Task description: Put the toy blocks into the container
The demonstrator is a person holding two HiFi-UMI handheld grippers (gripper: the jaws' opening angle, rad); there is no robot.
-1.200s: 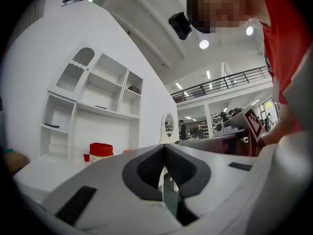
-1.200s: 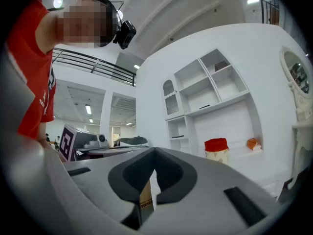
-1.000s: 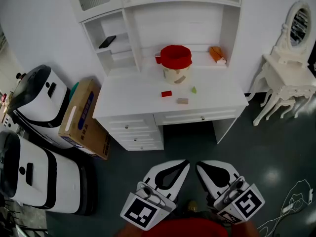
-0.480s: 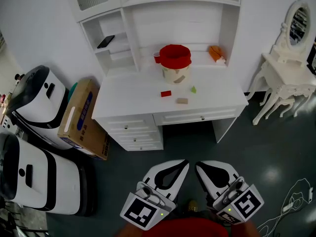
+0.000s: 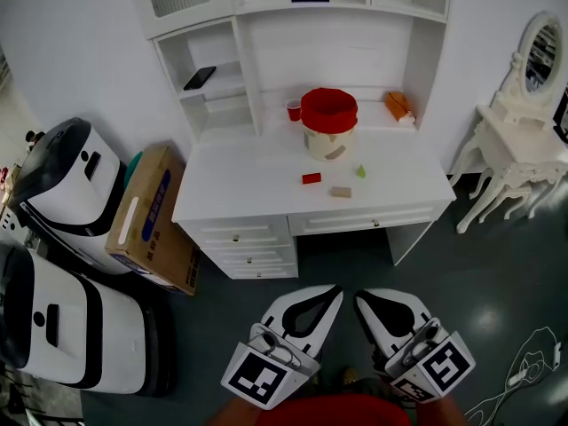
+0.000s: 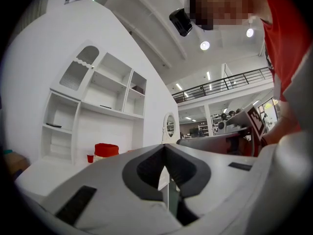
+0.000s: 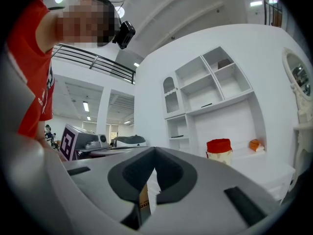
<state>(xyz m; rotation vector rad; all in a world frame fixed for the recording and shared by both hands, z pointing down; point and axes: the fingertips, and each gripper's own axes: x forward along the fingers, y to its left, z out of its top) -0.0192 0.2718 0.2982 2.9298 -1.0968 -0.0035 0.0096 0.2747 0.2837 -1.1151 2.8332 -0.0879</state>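
A container (image 5: 329, 124) with a red rim and cream body stands at the back of the white desk (image 5: 240, 185). Three toy blocks lie in front of it: a red one (image 5: 311, 178), a tan one (image 5: 341, 192) and a small green one (image 5: 361, 172). The container also shows in the left gripper view (image 6: 106, 151) and the right gripper view (image 7: 219, 152). My left gripper (image 5: 333, 292) and right gripper (image 5: 361, 296) hang low over the floor, well short of the desk. Both are shut with nothing between their jaws.
A small red cup (image 5: 294, 111) and an orange item (image 5: 398, 106) sit on the desk's back ledge. A cardboard box (image 5: 152, 217) and two white machines (image 5: 62, 182) stand left of the desk. A white vanity table (image 5: 513, 153) stands at the right. Cables (image 5: 524, 371) lie on the dark floor.
The head view has shifted slightly, so the desk and container sit a little lower and further right in frame. Both grippers stay shut in the same place.
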